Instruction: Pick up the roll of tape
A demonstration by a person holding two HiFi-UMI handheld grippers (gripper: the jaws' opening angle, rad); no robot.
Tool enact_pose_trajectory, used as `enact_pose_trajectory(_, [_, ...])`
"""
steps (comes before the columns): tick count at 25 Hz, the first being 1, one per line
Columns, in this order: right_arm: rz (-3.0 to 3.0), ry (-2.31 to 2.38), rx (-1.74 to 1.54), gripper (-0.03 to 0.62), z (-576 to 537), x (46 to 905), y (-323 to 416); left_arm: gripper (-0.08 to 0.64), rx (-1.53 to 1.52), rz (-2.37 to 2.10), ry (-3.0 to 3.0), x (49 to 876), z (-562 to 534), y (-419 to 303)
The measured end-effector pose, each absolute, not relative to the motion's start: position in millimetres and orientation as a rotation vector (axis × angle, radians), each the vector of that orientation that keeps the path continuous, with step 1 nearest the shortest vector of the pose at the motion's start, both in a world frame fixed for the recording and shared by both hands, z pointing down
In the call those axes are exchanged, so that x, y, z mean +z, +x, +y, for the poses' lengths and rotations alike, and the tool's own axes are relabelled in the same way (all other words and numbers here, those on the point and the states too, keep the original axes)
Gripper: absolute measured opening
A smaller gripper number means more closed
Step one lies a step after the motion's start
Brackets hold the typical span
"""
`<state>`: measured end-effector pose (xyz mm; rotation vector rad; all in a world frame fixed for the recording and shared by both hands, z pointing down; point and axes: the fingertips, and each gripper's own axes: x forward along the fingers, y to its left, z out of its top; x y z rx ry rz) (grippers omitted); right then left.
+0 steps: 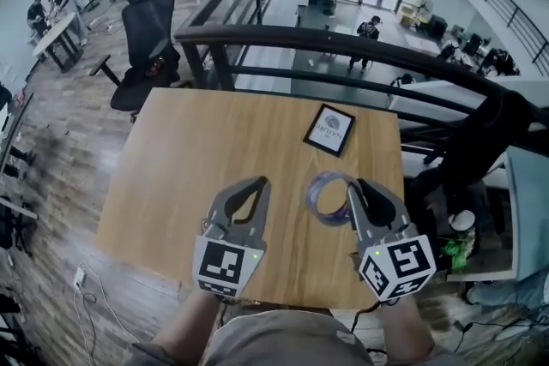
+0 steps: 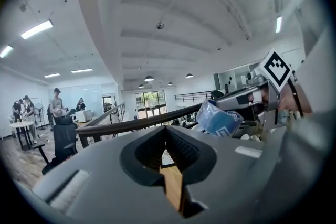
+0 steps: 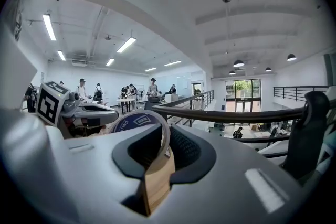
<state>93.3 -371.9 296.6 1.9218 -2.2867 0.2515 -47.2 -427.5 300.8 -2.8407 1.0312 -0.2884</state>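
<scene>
Nearest the viewer, a person holds two grey plastic grippers over a wooden table (image 1: 197, 159), each gripper carrying a black-and-white marker cube.

The left gripper (image 1: 260, 184) has its ribbed black pads brought together at the tips. It grasps nothing, and only table shows through the gap behind them.

Just to its right, the right gripper (image 1: 354, 193) is clamped on the roll of tape (image 1: 328, 196). The ring's wall is pinched between the pads, one jaw seemingly inside the hole and one outside. The roll stands on edge to the left of the jaws and appears to hang clear of the tabletop.

The roll is a thin hoop of glossy, bluish clear tape on a blue printed core. It is probably very light and stiff enough to keep its shape. The outer face looks slick, so a pinch across the wall is the surest hold, and a hard squeeze could buckle the core.

The table is pale wood grain, smooth and rectangular. Farther back on it lies a small square card (image 1: 329, 129) with a black border.

Beyond the far edge a dark curved railing (image 1: 343, 45) crosses the view. A black office chair (image 1: 146, 39) stands far left, with desks and people behind it.
</scene>
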Motion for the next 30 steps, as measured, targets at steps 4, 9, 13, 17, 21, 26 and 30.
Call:
enact_pose_trajectory(4, [-2.275, 1.955, 0.262, 0.06, -348, 289, 97, 0.002, -0.28, 0.995, -2.821, 289, -409, -47])
enact_pose_trajectory(9, [-2.264, 1.986, 0.299, 0.061, -322, 289, 99, 0.002, -0.26, 0.975, -2.875, 281, -388, -47])
enact_pose_trajectory(13, [-2.261, 1.958, 0.325, 0.061, -307, 293, 97, 0.002, -0.27, 0.965, -2.889, 280, -376, -47])
enact_pose_trajectory(17, [-2.262, 1.946, 0.339, 0.061, -300, 294, 91, 0.002, -0.277, 0.965, -2.889, 277, -371, -49])
enact_pose_trajectory(21, [-2.266, 1.939, 0.335, 0.06, -295, 294, 86, 0.002, -0.264, 0.967, -2.888, 275, -367, -50])
enact_pose_trajectory(26, [-2.264, 1.935, 0.34, 0.061, -300, 296, 79, 0.002, -0.265, 0.973, -2.894, 278, -373, -57])
enact_pose_trajectory(30, [-2.263, 1.927, 0.34, 0.061, -302, 299, 76, 0.002, -0.261, 0.975, -2.894, 280, -374, -60])
